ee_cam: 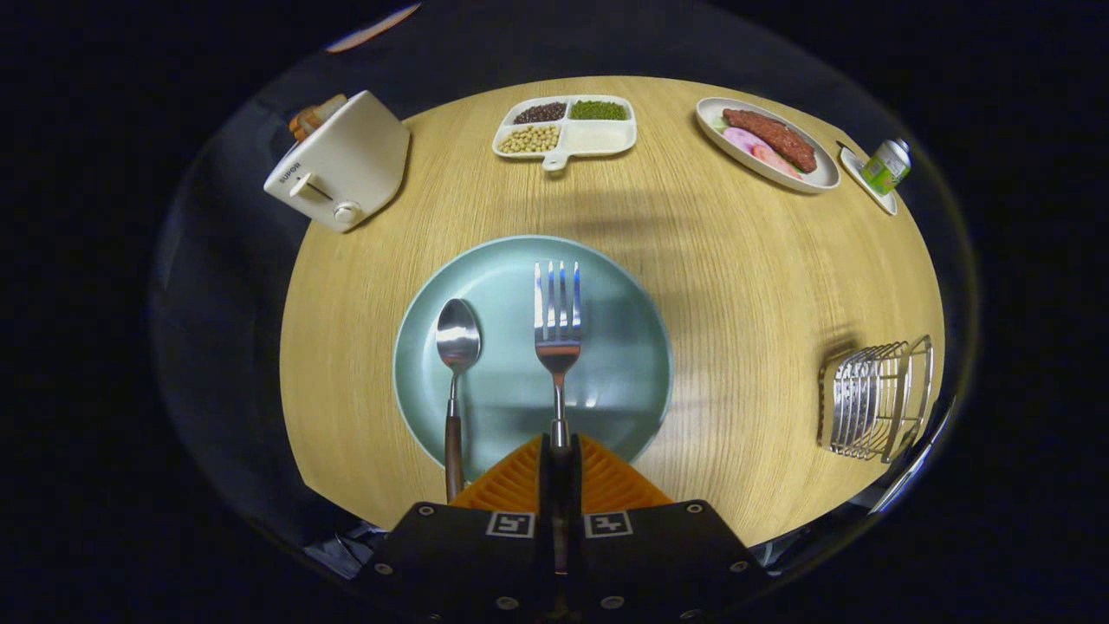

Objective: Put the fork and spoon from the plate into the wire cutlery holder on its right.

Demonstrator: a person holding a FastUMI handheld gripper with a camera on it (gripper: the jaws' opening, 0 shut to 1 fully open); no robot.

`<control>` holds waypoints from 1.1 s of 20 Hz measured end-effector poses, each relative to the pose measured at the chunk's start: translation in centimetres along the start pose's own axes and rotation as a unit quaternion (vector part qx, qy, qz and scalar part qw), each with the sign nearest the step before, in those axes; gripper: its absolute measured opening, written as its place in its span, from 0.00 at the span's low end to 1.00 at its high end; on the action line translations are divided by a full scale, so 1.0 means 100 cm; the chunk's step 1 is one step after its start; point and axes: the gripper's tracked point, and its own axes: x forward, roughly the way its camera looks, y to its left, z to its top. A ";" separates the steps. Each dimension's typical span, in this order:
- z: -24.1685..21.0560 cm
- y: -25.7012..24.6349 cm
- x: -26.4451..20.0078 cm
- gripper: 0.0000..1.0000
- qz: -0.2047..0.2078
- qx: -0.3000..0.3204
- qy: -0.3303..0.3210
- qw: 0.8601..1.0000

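Item 1, gripper (560,446): orange ribbed fingers (518,482) drawn together on the handle of the fork (559,334), both seemingly pressing it, though the contact itself is hard to make out.

Item 2, fork: polished steel, 4 tines, over the middle of the plate (624,286), tines pointing away.

Item 3, spoon (457,342): steel bowl, dark wooden handle, lying on the plate left of the fork.

Item 4, plate: round, pale green, glossy, on a wood-grain table (736,260).

Item 5, wire cutlery holder (875,399): bright metal rods, well apart to the right.

Step in hand: fork grasp, spoon not yet handled. Next move likely calls for lifting, carrying right, and lowering it between the rods.
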 end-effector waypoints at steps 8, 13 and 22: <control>0.018 -0.082 -0.104 0.06 -0.013 0.015 -0.092 0.996; 0.020 -0.174 -0.136 0.06 -0.043 0.004 -0.107 0.993; -0.025 -0.254 -0.124 0.06 -0.053 -0.059 -0.016 0.997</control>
